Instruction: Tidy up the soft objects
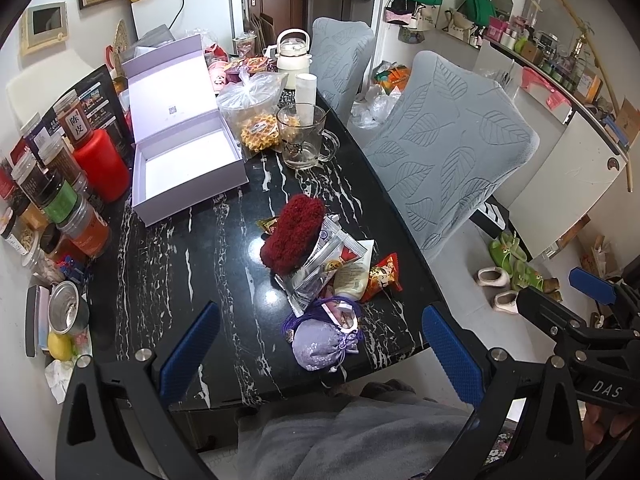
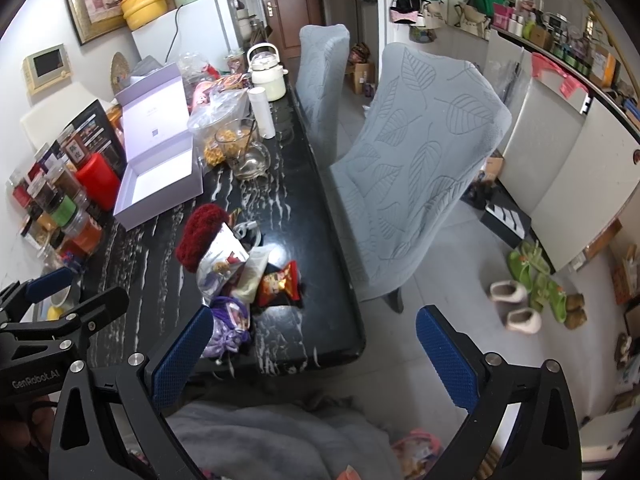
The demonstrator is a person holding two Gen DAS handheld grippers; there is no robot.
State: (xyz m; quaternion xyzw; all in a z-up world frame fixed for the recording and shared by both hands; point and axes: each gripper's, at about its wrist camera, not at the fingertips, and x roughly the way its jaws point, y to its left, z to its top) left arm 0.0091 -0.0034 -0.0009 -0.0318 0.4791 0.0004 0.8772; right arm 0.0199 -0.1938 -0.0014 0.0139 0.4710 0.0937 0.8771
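Lying amid snack packets, a fuzzy dark-red knit piece (image 1: 291,233); both claws (image 1: 320,354) (image 2: 316,354) gape wide, empty.

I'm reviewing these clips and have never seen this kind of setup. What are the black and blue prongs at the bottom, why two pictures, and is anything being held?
There is no robot here. A person holds a two-finger gripper in each hand, and each carries a wide-angle camera looking forward along its blue-padded fingers. One picture is from the left gripper, the other from the right gripper; each also glimpses the other tool at its edge. Both are open and hold nothing. Below them, on a black marble table, lies a pile: a red fuzzy item, snack packets and a purple drawstring pouch. Behind it sits an open lilac box, with nothing visible inside.
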